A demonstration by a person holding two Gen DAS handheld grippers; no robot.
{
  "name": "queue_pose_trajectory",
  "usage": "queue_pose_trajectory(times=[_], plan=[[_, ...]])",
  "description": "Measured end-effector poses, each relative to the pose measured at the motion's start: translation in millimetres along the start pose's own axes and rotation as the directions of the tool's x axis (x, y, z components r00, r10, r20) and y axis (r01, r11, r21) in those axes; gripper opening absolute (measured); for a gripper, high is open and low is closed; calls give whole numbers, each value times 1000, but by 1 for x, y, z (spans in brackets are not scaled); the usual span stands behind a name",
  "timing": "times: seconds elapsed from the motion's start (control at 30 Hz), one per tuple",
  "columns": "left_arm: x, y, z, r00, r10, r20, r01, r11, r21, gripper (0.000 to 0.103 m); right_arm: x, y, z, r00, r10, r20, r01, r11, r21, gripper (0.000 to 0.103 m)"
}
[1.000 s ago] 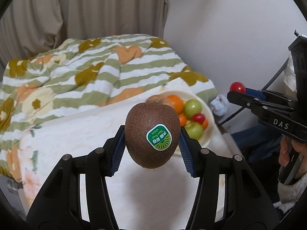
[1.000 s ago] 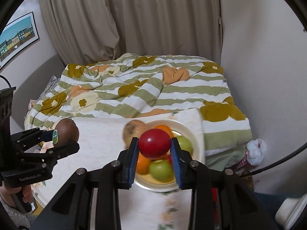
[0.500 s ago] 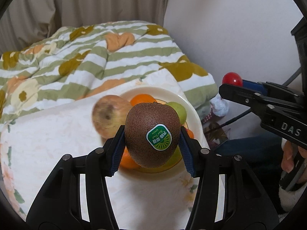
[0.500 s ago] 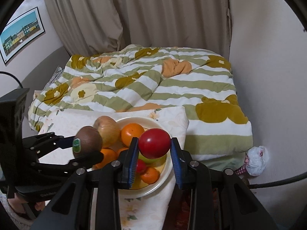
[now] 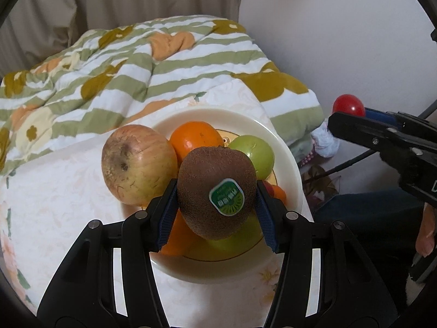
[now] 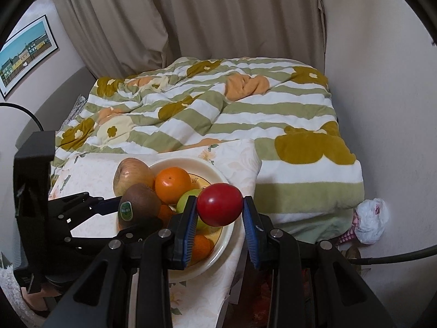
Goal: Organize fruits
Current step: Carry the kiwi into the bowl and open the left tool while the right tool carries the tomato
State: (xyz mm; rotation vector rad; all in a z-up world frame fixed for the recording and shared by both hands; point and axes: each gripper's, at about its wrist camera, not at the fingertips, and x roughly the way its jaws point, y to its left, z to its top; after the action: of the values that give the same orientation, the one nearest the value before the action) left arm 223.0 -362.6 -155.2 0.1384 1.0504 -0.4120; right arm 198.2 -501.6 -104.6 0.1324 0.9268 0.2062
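Kiwi (image 5: 217,191) sticker (image 5: 226,197): print unreadable

A brown kiwi (image 5: 217,192) with a green sticker hung over the cream bowl (image 5: 286,147), which held a blotchy apple (image 5: 138,160), orange (image 5: 195,138) and green fruit (image 5: 255,154). A red fruit (image 6: 220,204) hovered beside it.

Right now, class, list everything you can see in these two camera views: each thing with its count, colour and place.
Kiwi: one, brown, green sticker, held above the bowl.
Red fruit: one, held above the bowl's right edge.
Bowl: one, cream, on the tablecloth.
Apple: one, yellow-red, on the bowl's left rim.
Oranges: several; largest at the back.
Green fruit: one clearly seen, in the bowl.
Tablecloth: one, white floral.
Quilt: one, green-striped, behind.
Picture: one, left wall.
Left gripper: black, blue pads.
Right gripper: same.
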Motion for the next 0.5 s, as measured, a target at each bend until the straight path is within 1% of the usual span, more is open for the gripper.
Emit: queue_pose_trajectory(times=[0.03, 0.07, 0.1, 0.13, 0.17, 0.2, 0.27, 0.5], plan=[[0, 0, -1, 1000, 0, -1, 0, 1000, 1, 62, 0, -1, 0, 1000, -1, 0, 1, 1000, 0, 30], [-2, 1, -1, 1000, -3, 5, 3, 1000, 2, 70, -1, -2, 0, 1000, -4, 2, 4, 1000, 0, 30], [-4, 1, -2, 1000, -7, 12, 7, 1000, 1, 89, 0, -2, 1, 1000, -4, 3, 4, 1000, 1, 30], [-8, 2, -2, 1000, -4, 29, 4, 1000, -3, 100, -1, -2, 1, 1000, -4, 5, 4, 1000, 4, 30], [-12, 3, -2, 999, -3, 48, 3, 1000, -8, 103, -1, -3, 2, 1000, -4, 7, 4, 1000, 7, 30], [-17, 3, -3, 998, -6, 67, 7, 1000, -12, 103, -2, -3, 2, 1000, -2, 9, 2, 1000, 9, 30], [-26, 6, -3, 997, -12, 78, 13, 1000, -18, 103, -3, -2, 4, 1000, 3, 13, -3, 1000, 7, 30], [-53, 29, -10, 995, 29, 98, -23, 998, -64, 103, 2, 7, 12, 999, 31, 20, -31, 999, -25, 30]])
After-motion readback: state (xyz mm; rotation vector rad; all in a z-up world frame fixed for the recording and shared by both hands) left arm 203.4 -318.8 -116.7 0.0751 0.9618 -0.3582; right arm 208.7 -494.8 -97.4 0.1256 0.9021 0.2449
